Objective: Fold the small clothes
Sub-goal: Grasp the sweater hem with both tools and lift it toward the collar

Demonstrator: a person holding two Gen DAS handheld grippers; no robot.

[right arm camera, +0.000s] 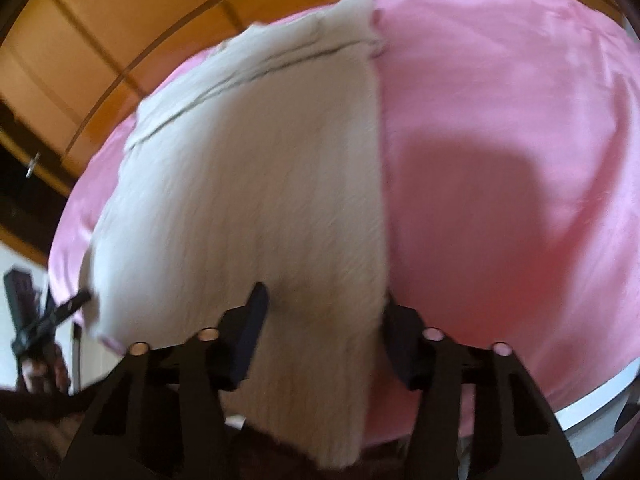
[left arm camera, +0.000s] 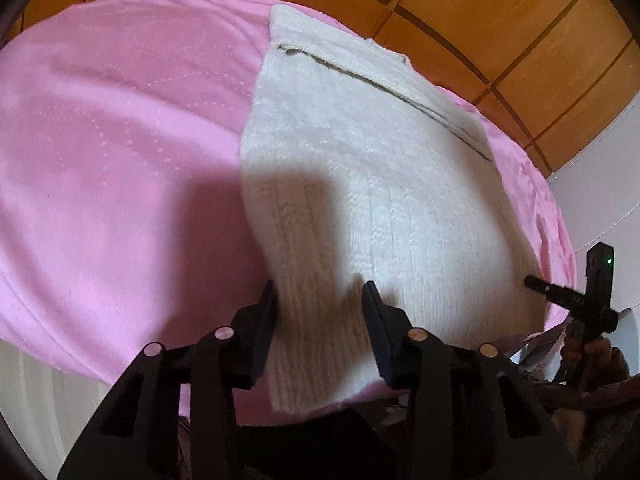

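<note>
Jaws of both grippers straddle the near hem of a cream knitted sweater (left arm camera: 360, 184), one at each corner.

Left gripper (left arm camera: 320, 308) has the hem's left corner between its part-open fingers, and the right gripper (right arm camera: 324, 316) brackets the right corner likewise; whether the pads already pinch the knit I cannot tell. The sweater lies flat on a pink cloth (left arm camera: 112, 152) over the tabletop, its far end already doubled back. Judged step: gripping the hem. Next: close firmly, then lift both corners evenly and carry them toward the far end.
</note>
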